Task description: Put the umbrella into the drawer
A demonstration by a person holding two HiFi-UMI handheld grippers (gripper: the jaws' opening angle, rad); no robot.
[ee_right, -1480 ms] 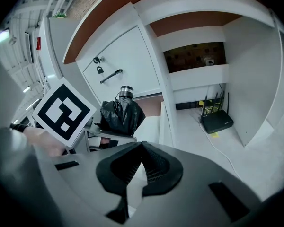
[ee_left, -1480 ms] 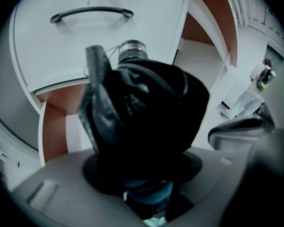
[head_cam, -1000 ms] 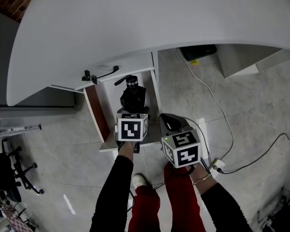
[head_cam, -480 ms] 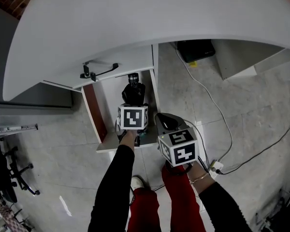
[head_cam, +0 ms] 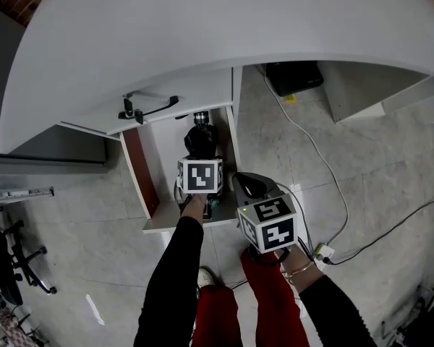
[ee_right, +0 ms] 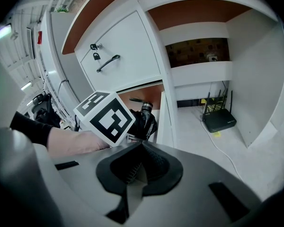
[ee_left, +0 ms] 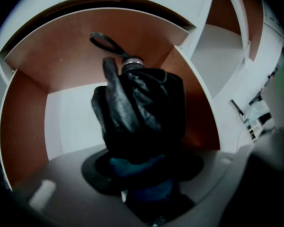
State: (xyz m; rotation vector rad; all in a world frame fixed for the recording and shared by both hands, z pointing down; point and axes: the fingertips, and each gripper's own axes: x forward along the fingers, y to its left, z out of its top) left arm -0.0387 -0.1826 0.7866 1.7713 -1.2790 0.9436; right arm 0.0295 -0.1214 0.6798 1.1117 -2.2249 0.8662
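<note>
A folded black umbrella [head_cam: 201, 140] with a wrist strap at its far end sits between the jaws of my left gripper [head_cam: 200, 159], inside the pulled-out white drawer [head_cam: 156, 223]. In the left gripper view the umbrella [ee_left: 142, 112] fills the middle, against the drawer's brown walls [ee_left: 23, 122] and white floor. The left gripper [ee_left: 142, 176] grips its near end while the jaws are opening. My right gripper [head_cam: 252, 186] hovers to the right of the drawer's front corner, its pads together on nothing [ee_right: 137, 167]. The right gripper view shows the umbrella [ee_right: 146, 121] behind the left marker cube.
A white cabinet front with a black handle [head_cam: 149, 111] stands above the drawer, under the white desk top [head_cam: 202, 27]. A black router [head_cam: 295, 75] lies on the tiled floor, with cables [head_cam: 325, 165] running to a power strip [head_cam: 322, 251]. Red-trousered legs stand below.
My left gripper has sunk with the umbrella, carrying it deeper into the drawer. The right gripper has stayed where it was.
</note>
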